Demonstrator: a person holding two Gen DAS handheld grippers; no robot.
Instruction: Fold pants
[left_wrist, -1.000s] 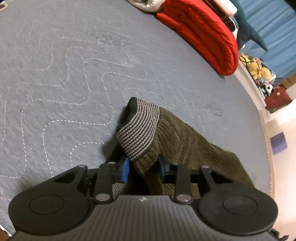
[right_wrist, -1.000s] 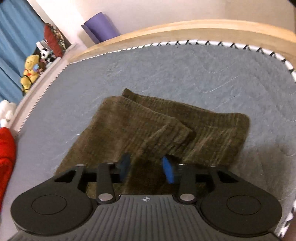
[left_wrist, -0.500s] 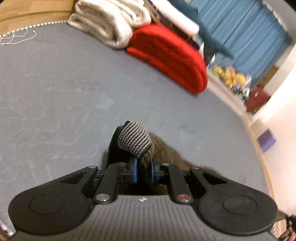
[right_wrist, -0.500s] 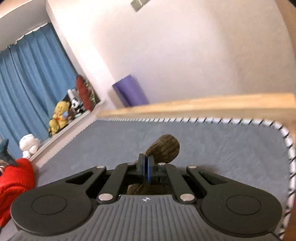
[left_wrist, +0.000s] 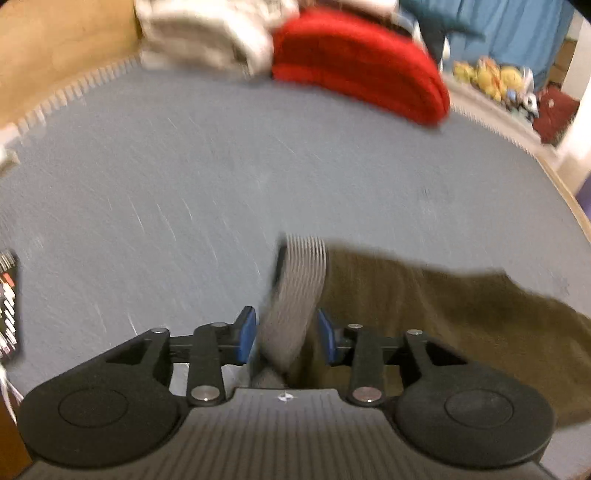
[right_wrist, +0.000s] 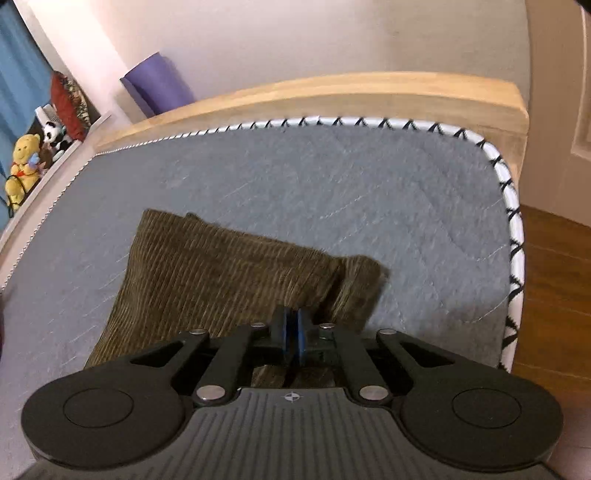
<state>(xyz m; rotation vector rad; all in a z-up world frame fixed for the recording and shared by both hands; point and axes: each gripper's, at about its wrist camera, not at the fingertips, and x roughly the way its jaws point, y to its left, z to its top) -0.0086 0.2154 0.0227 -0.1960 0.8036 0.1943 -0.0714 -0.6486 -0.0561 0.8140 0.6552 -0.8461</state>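
My left claw (left_wrist: 286, 334) has its blue pads (left_wrist: 245, 334) spread apart, released, with the grey striped cuff (left_wrist: 301, 280) of the pants (left_wrist: 443, 317) lying loose in the gap between them. I can't see either pad pressing the cloth. The view here is smeared, so fine detail is lost. The olive corduroy runs off to the right from the cuff and lies flat on the grey quilted mattress (left_wrist: 221, 166).

My right claw (right_wrist: 291, 334) is clenched, pads together. The pants (right_wrist: 229, 273) lie directly under and ahead of it, but I can't tell whether any cloth is pinched between the pads. From this side the pants sit near me on the mattress (right_wrist: 369, 184), folded over, with a doubled edge at the right.

Far across the bed on the left view I see a red folded blanket (left_wrist: 354, 62) beside a pale folded one (left_wrist: 207, 33). On the right view, the wooden bed frame (right_wrist: 332, 92) runs along the far edge, a purple roll (right_wrist: 159, 85) behind it, and stuffed toys (right_wrist: 24, 162) at far left.
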